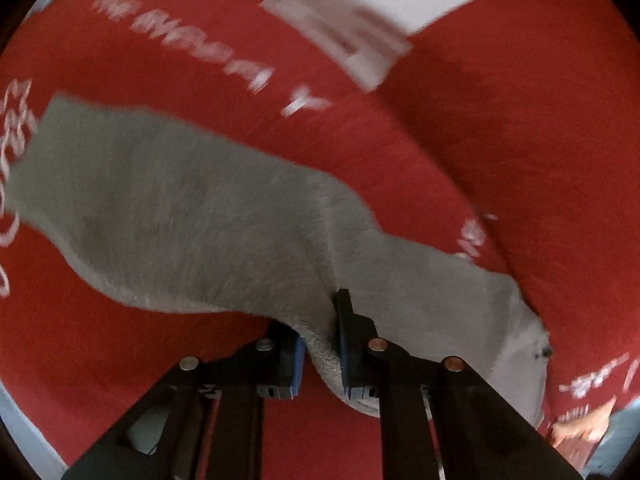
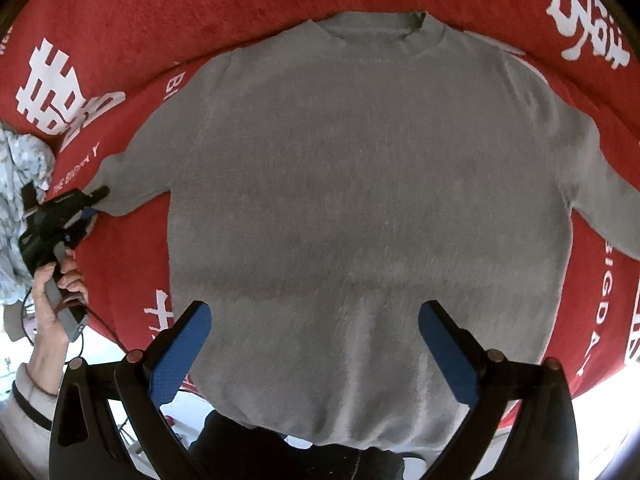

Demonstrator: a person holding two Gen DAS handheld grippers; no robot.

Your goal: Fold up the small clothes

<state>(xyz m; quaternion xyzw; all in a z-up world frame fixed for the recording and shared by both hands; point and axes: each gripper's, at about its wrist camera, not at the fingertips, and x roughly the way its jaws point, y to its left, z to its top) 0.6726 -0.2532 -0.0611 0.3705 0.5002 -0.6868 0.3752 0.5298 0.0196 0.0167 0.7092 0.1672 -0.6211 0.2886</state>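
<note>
Two blue-padded fingers (image 2: 188,344) of the right gripper (image 2: 314,346) are seen closest up, spread wide over the lower part of one grey sweater (image 2: 360,184), nothing pinched between them. That sweater is laid flat, front up, collar at the far end, both sleeves stretched out to the sides, on one red cloth (image 2: 168,12) printed with big white characters. Whether a tabletop or something else is under the cloth can't be told.

Over at the left sleeve cuff, the left gripper (image 2: 90,202) is held in one bare hand (image 2: 52,300), and the cuff is clamped between its two fingers. From its own blurry view, the left gripper (image 1: 322,354) is closed narrow on a fold of grey sleeve (image 1: 192,216), which is stretched away across the red cloth (image 1: 540,140). One pale floral bundle of fabric (image 2: 20,184) is spotted at the far left edge.
</note>
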